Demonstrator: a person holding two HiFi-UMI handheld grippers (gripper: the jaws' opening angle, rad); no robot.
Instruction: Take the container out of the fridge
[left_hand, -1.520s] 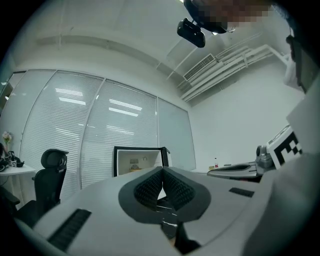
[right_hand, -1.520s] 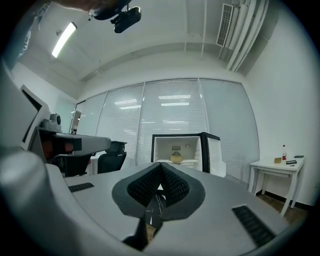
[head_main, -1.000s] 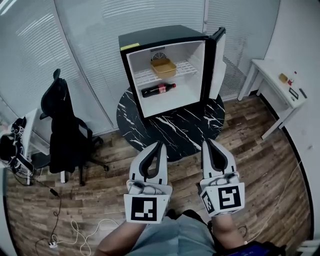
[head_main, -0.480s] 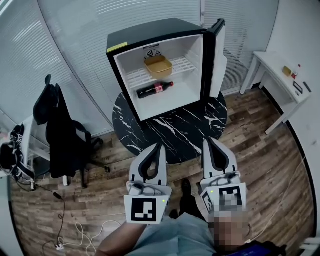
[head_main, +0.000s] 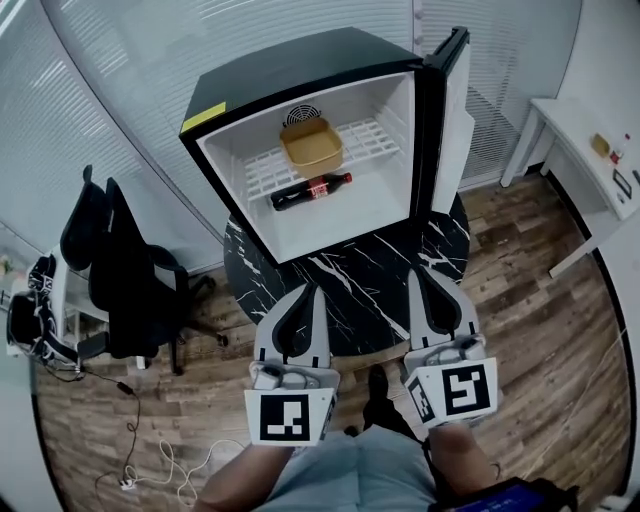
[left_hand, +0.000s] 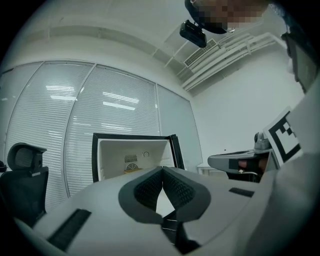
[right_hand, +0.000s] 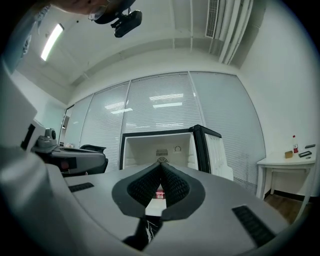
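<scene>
approach stage, i'd say: tan rectangular plastic container (head_main: 311, 146) sits on the white wire shelf (head_main: 262, 172) inside the open black mini fridge (head_main: 300, 62). left gripper (head_main: 312, 290) and right gripper (head_main: 419, 274) both pinched together, empty, well short of it. next: open the jaws, reach in.

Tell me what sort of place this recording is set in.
Probably an office: glass walls with blinds, a black office chair, a white desk, and a mini fridge on a round marble table.

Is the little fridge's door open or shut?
Open. The door is swung out to the right, and you can see inside: the tan container on the wire shelf and a cola bottle lying below it.
</scene>
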